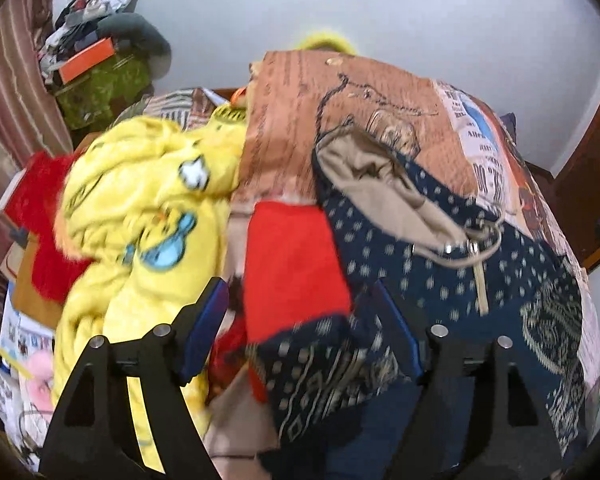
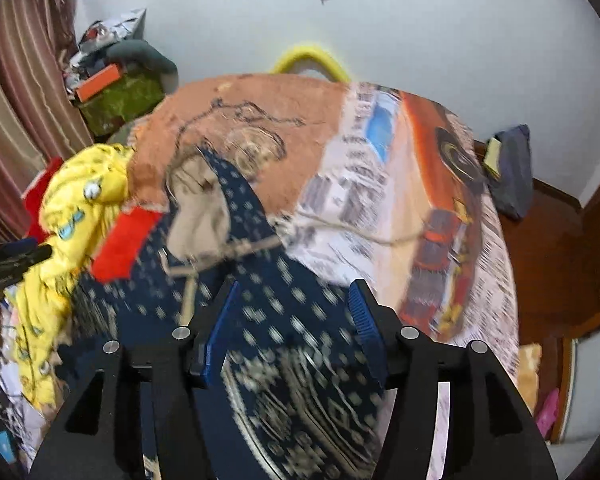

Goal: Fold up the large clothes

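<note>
Folding looks part done: navy patterned garment (image 2: 284, 320) lies doubled on the bed (image 2: 260, 104), its beige lining still showing. Left gripper (image 1: 300, 320) and right gripper (image 2: 292, 320) hover with fingers apart, nothing clamped. Yellow clothes (image 1: 140, 208) wait in a heap.

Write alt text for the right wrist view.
The right tool, open, hangs over a navy patterned garment with a beige lining, on a printed bedspread. A yellow cartoon-print garment is heaped at left.
</note>
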Demonstrator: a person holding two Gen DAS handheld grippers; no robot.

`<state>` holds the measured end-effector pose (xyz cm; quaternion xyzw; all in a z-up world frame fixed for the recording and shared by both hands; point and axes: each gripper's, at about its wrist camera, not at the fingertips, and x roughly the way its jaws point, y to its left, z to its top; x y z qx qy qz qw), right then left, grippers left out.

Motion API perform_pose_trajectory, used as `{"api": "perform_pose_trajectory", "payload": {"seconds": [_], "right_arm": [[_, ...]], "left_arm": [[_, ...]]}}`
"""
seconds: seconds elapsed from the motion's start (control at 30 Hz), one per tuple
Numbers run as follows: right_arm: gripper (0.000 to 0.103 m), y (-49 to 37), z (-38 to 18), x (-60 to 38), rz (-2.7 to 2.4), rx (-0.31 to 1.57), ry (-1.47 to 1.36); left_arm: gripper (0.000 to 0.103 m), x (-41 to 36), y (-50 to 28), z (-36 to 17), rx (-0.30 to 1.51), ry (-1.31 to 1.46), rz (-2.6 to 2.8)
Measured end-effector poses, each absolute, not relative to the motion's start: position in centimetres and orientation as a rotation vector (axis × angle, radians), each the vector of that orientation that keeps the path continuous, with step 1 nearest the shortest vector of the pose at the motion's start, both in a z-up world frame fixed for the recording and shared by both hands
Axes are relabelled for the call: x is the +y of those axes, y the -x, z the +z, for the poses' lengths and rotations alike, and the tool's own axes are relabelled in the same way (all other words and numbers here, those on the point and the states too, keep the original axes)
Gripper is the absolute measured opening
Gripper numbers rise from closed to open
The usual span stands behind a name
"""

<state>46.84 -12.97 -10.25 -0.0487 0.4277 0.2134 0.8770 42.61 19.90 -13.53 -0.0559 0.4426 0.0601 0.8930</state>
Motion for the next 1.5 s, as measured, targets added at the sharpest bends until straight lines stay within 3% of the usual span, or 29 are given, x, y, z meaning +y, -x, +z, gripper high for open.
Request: {"api": "perform_pose_trajectory", "payload": {"seconds": [0.17, 0.5, 0.67, 0.73, 0.77, 0.8, 0.83, 0.9, 1.0, 1.27, 1.5], "right_arm": [[0.052, -49.9, -11.4, -9.4, 0.478, 0.93, 0.093], [0.052, -57.0, -20.3, -2.8, 0.485, 1.145, 0.063], [0.052, -58.3, -22.4, -0.5, 0.473, 1.122, 0.178], [0.051, -58.2, -23.1, 0.1, 0.472, 1.097, 0.225], [0.049, -58.0, -23.4, 0.2, 0.477, 1.089, 0.237], [0.037, -57.7, -23.7, 0.2, 0.478, 1.081, 0.252], [0.025, -57.5, -24.0, 0.2, 0.473, 1.08, 0.264], [0.016, -57.2, -24.2, -0.3, 0.475, 1.073, 0.26], [0.01, -57.0, -23.1, -1.8, 0.499, 1.092, 0.193], [0.009, -55.1, -15.9, -7.0, 0.517, 0.979, 0.115], [0.009, -46.5, -10.9, -10.6, 0.584, 0.888, 0.128]], "left_arm": [[0.074, 18.9, -47.2, -14.9, 0.961, 0.12, 0.105], [0.074, 17.1, -55.7, -22.4, 1.113, 0.256, 0.092], [0.074, 16.6, -58.0, -26.1, 1.192, 0.283, 0.102], [0.068, 16.7, -58.3, -26.7, 1.191, 0.303, 0.111], [0.059, 16.9, -58.2, -27.0, 1.188, 0.329, 0.113], [0.045, 17.1, -58.2, -27.4, 1.191, 0.369, 0.1], [0.038, 17.3, -58.1, -27.7, 1.197, 0.398, 0.09], [0.02, 17.4, -57.6, -27.9, 1.19, 0.426, 0.086], [0.009, 16.5, -56.9, -26.6, 1.171, 0.361, 0.079], [0.008, 14.2, -53.5, -16.7, 0.989, 0.288, -0.021], [0.008, 10.1, -45.8, -9.6, 0.865, 0.149, -0.176]]}}
